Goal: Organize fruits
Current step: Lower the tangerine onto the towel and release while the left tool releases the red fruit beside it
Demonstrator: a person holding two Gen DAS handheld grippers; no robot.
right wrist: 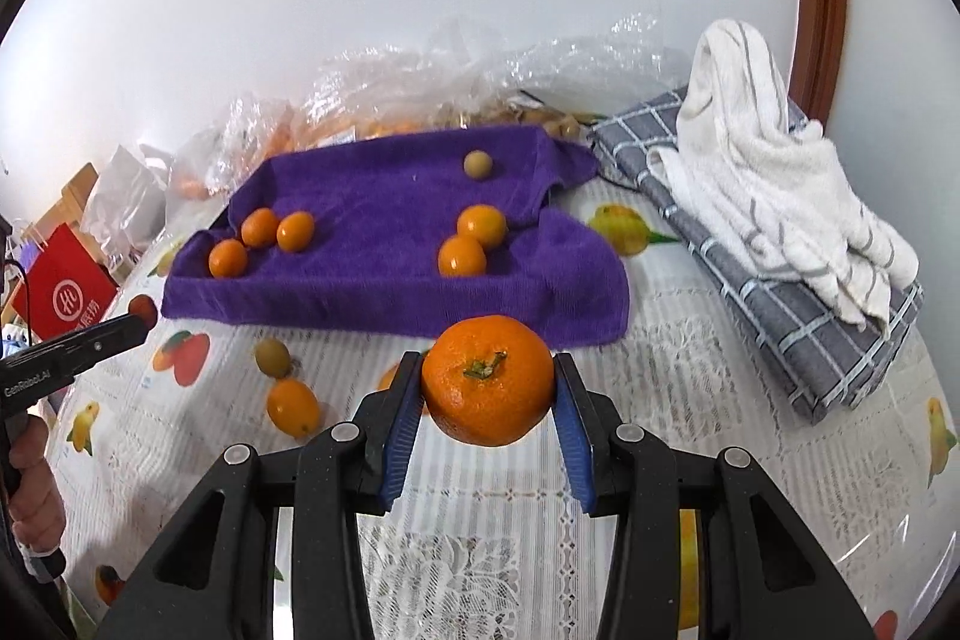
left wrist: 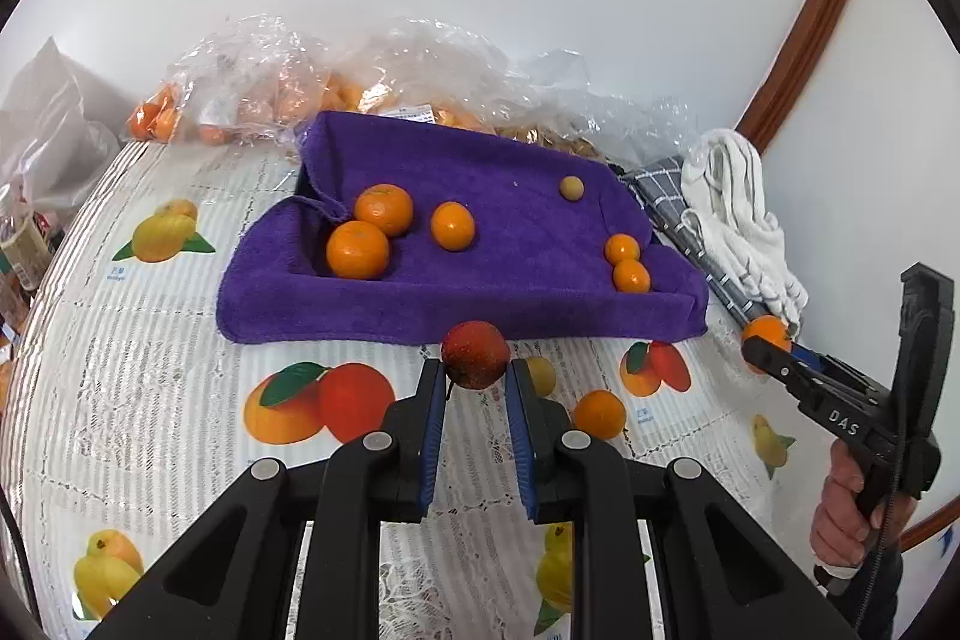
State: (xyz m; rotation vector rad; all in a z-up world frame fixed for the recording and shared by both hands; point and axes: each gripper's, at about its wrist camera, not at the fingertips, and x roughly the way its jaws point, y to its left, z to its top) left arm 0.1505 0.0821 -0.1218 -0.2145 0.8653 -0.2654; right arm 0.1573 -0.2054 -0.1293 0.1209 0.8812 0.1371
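With six fruits already lying on the purple towel (left wrist: 492,244), we hold a small red fruit (left wrist: 475,353) clamped in our left gripper (left wrist: 476,382) and a mandarin (right wrist: 487,379) clamped in our right gripper (right wrist: 487,400), both just before that towel, while a kumquat (right wrist: 293,407) and a greenish fruit (right wrist: 273,357) wait beside it and whatever fills the plastic bags (left wrist: 360,82) behind it stays blurred.

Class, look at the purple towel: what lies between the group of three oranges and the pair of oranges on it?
Only bare purple towel separates the three oranges from the pair; the right wrist view shows this clearly.
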